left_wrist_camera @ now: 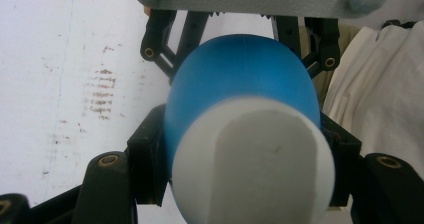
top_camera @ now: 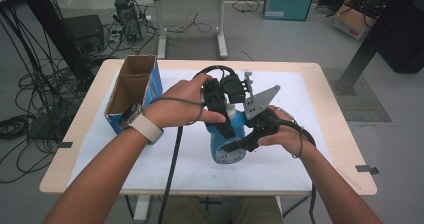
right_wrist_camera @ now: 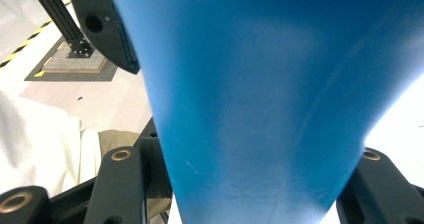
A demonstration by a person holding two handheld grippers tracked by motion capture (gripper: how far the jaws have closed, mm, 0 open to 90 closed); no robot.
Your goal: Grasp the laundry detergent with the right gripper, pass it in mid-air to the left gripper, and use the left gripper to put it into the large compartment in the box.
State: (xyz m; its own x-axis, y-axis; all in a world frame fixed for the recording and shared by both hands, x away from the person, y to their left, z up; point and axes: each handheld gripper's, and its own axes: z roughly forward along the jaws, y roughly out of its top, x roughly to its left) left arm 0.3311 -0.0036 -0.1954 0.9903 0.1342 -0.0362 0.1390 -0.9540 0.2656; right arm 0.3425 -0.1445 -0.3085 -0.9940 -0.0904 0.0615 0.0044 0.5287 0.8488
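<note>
Hands hide much of the blue bottle (top_camera: 227,144) from above, while the left gripper (left_wrist_camera: 240,149) clamps its white-capped neck and the right gripper (right_wrist_camera: 250,184) clamps its body.

Blue bottle (top_camera: 227,141) with white cap (left_wrist_camera: 252,164) and pale label. Black grippers, left (top_camera: 220,109) and right (top_camera: 250,134), brass-coloured pins. Grey plate (top_camera: 260,101). White mat (top_camera: 310,109), brownish smudges, on pale wood table (top_camera: 345,149). Blue box (top_camera: 134,91), brown cardboard inside. Cream watch strap (top_camera: 147,126).
</note>
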